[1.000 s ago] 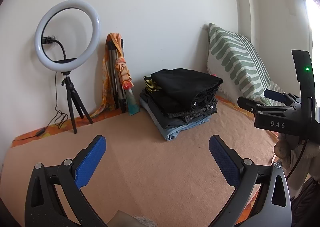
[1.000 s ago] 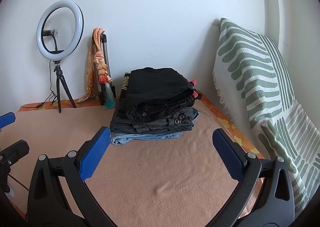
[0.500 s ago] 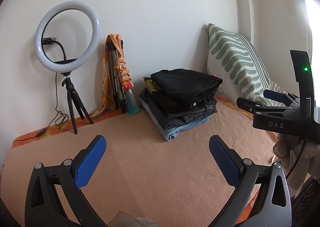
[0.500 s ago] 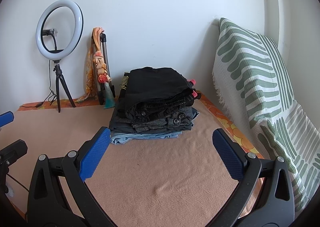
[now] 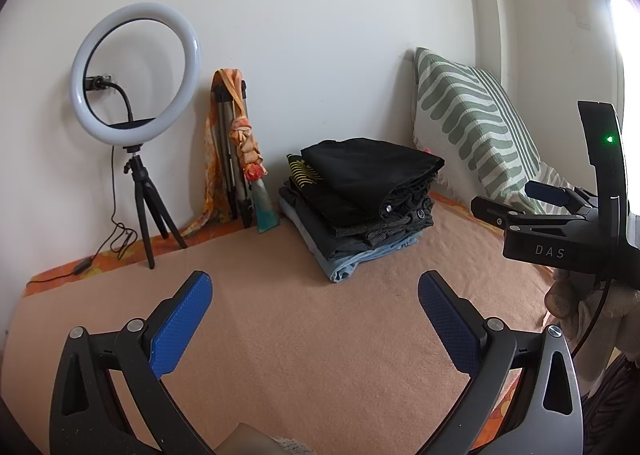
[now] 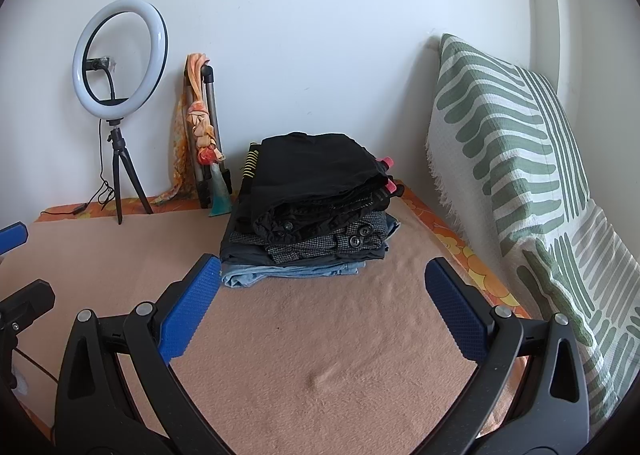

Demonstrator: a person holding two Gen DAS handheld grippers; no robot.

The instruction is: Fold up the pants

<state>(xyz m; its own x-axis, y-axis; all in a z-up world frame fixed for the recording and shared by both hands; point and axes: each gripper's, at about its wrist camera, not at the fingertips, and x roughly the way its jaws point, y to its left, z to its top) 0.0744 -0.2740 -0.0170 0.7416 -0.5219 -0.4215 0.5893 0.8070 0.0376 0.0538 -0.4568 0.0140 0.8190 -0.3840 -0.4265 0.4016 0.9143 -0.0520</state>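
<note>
A stack of folded pants (image 5: 360, 203) sits on the tan blanket (image 5: 304, 335) near the back wall, black pairs on top and light denim at the bottom. It also shows in the right wrist view (image 6: 312, 211). My left gripper (image 5: 314, 295) is open and empty, held above the blanket in front of the stack. My right gripper (image 6: 320, 287) is open and empty, close in front of the stack. The right gripper's body (image 5: 560, 227) shows at the right edge of the left wrist view.
A ring light on a small tripod (image 5: 136, 143) and a folded tripod wrapped in an orange scarf (image 5: 236, 159) stand by the back wall. A green-striped pillow (image 6: 520, 191) leans on the right wall. A cable (image 5: 80, 267) lies at the back left.
Both grippers have drifted very slightly. Nothing else has moved.
</note>
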